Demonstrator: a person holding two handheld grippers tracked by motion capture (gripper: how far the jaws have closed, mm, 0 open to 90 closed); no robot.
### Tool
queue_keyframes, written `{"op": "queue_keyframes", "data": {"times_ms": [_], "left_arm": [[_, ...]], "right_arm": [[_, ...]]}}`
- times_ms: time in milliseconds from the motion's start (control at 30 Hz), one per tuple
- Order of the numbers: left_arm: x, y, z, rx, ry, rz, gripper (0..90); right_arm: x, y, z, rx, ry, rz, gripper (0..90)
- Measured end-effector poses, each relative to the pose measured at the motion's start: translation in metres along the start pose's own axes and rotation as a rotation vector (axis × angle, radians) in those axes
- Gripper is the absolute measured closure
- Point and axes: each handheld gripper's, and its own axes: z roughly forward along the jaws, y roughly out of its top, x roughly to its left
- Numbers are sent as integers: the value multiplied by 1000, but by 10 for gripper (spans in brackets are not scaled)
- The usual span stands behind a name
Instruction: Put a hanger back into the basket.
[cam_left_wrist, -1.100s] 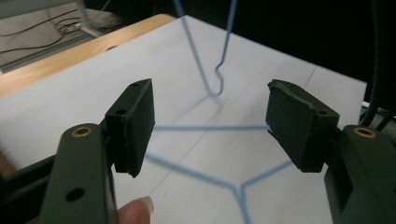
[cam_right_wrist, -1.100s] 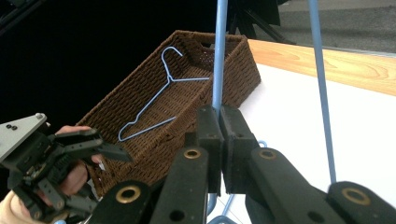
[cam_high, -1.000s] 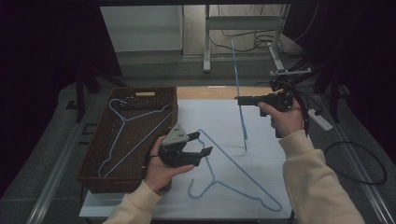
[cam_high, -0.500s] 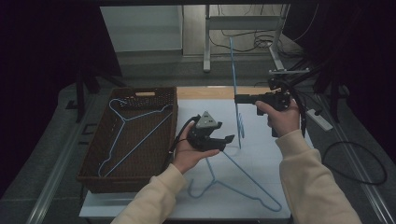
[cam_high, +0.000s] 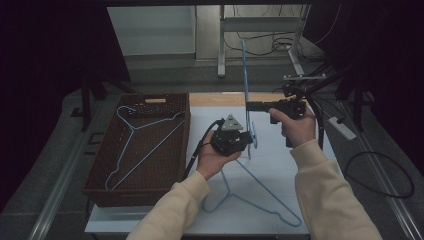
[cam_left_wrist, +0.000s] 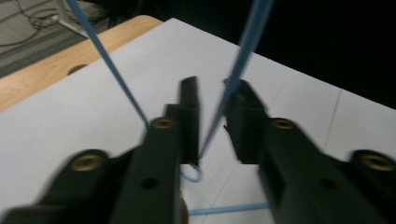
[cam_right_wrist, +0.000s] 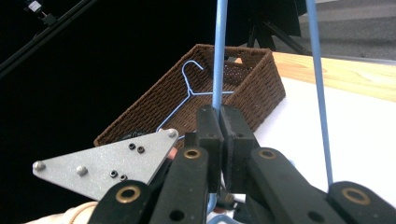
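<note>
1. The right gripper (cam_right_wrist: 219, 116) has its jaws pressed together on a thin bar of an upright blue wire hanger (cam_high: 245, 75); in the right gripper view the bar rises straight out of the closed tips to the top edge of the frame, with a second bar of the same hanger to its right.
2. In the high view this right gripper (cam_high: 250, 106) lies level at centre right, pointing toward the left of the frame; the right hand (cam_high: 296, 125) wraps its handle, and the cream sleeve runs down to the lower right corner.
3. The left gripper (cam_left_wrist: 212, 121) has just been closing its jaws, with a blue bar of that hanger between them; a narrow gap remains, and the blur leaves it unclear whether the pads press on the wire.
4. In the high view the left gripper (cam_high: 247, 140) sits at frame centre, just below the right one, cradled from beneath by the left hand (cam_high: 212, 156) with the palm turned up; the forearm comes in from the bottom centre.
5. A second blue hanger (cam_high: 250, 192) lies flat on the white table sheet (cam_high: 270, 170), lower centre.
6. A third blue hanger (cam_high: 142, 145) rests in the brown wicker basket (cam_high: 95, 187) at the left.
</note>
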Motion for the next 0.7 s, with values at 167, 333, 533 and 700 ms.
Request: {"op": "queue_keyframes", "data": {"times_ms": [167,333,533,700], "left_arm": [[-4,2,-6,18,1,25,870],[2,2,-15,22,9,-12,872],[3,4,-30,11,-13,-37,873],[0,7,-44,30,-61,-45,873]], "right_arm": [[-2,-1,1,-17,-13,-35,838],[-2,0,-1,-64,-24,-72,624],[-4,-5,-18,-140,-74,-131,418],[-18,-19,-31,-156,-111,-120,395]]}}
